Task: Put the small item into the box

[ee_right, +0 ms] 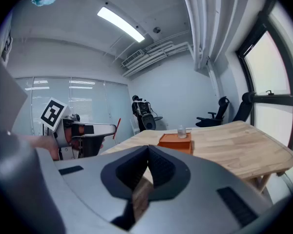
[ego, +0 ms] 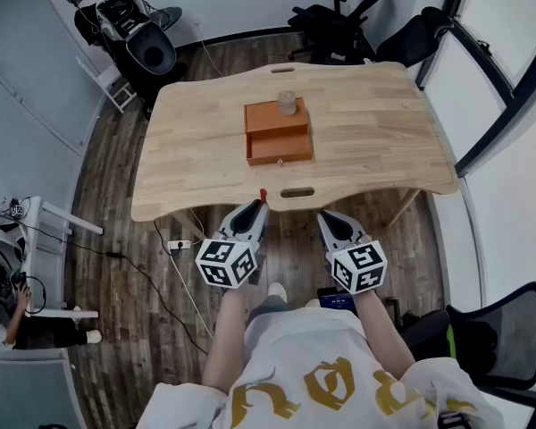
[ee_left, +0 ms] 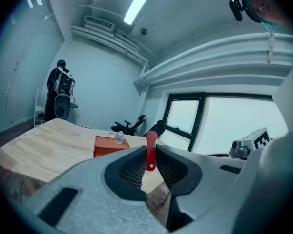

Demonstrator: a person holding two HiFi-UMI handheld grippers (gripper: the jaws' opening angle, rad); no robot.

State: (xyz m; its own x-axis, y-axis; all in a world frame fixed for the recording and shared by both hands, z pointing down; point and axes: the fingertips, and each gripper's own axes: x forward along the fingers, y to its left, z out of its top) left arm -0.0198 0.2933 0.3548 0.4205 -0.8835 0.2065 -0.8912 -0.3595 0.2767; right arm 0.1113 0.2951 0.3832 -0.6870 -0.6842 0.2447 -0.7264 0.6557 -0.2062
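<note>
box (ego: 278, 137), orange, mid wooden surface (ego: 375, 141). left gripper (ego: 261, 204) and right gripper (ego: 327, 218), side by side off the near edge; right's jaws together, empty. clear jar (ego: 288, 103) on box's far end. small red item (ee_left: 151, 150), clamped upright in left gripper's jaws.

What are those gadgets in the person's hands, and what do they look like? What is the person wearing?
The left hand-held gripper and right hand-held gripper are grey, wedge-shaped shells tapering to two jaws lined with dark meshed pads. Each carries a white cube printed with black square markers. The person wears a white top with gold lettering.
</note>
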